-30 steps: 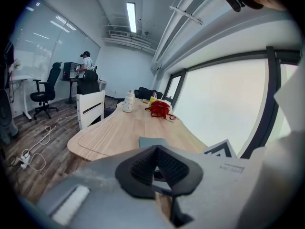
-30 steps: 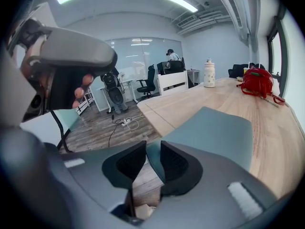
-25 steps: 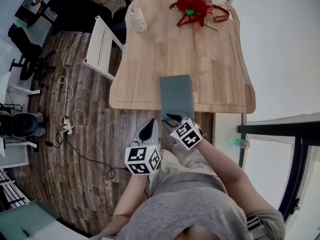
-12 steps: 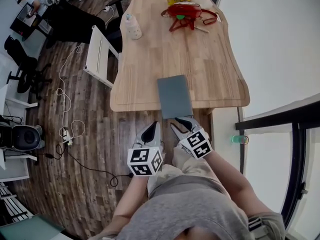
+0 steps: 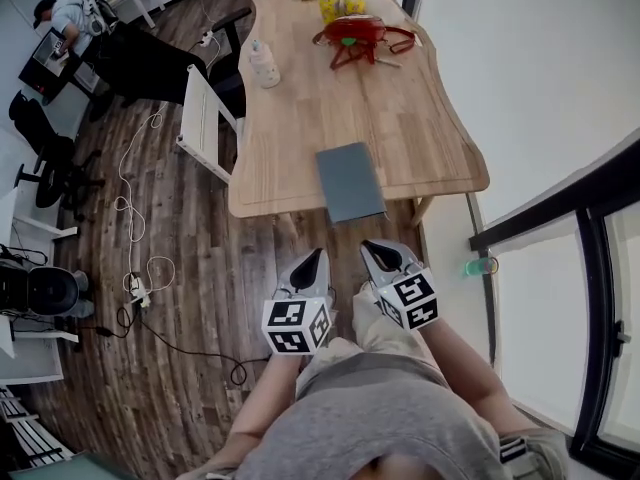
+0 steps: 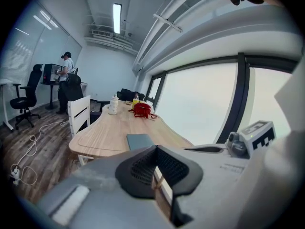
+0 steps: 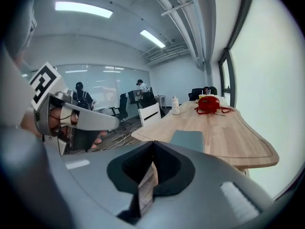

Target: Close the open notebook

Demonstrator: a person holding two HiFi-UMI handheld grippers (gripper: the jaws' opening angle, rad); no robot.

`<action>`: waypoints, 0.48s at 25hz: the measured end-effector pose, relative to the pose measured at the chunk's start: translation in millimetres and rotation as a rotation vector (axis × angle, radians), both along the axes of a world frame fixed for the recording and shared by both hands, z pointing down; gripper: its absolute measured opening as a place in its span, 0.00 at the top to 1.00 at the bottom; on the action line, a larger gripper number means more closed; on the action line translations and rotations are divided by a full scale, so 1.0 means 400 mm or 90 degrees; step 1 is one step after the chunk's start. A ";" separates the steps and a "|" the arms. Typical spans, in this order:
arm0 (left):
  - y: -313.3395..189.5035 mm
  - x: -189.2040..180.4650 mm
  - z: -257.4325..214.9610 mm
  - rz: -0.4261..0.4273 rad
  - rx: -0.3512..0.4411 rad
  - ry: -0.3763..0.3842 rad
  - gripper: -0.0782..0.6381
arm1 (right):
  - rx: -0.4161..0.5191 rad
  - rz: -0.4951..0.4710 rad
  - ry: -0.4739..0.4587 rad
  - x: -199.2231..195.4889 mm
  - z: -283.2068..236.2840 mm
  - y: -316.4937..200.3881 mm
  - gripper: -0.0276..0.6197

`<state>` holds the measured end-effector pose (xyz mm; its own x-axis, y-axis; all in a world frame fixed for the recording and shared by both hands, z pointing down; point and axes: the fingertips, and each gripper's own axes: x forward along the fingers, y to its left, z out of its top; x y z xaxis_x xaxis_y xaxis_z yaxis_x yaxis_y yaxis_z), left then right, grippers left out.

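We see the notebook w/ a plain grey-blue cover, no print. Table: light wood grain. Floor: dark brown planks. Chair: white. Strappy bundle: red w/ a green spot. Bottle: whitish. Person's shirt: grey.

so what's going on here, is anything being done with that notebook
A person holds a gripper in each hand near the end of the wooden table. The grey notebook lies closed and flat at the near edge, so the closing looks done. The left gripper and right gripper hover short of the table, both shut and empty; the right's jaws have just closed on nothing.
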<state>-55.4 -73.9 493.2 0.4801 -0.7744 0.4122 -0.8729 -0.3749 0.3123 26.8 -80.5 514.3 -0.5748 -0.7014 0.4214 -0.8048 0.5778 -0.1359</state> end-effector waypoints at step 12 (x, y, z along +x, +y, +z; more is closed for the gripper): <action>0.226 -0.037 -0.015 0.031 0.008 0.008 0.88 | 0.029 0.038 -0.022 -0.042 -0.064 0.229 0.96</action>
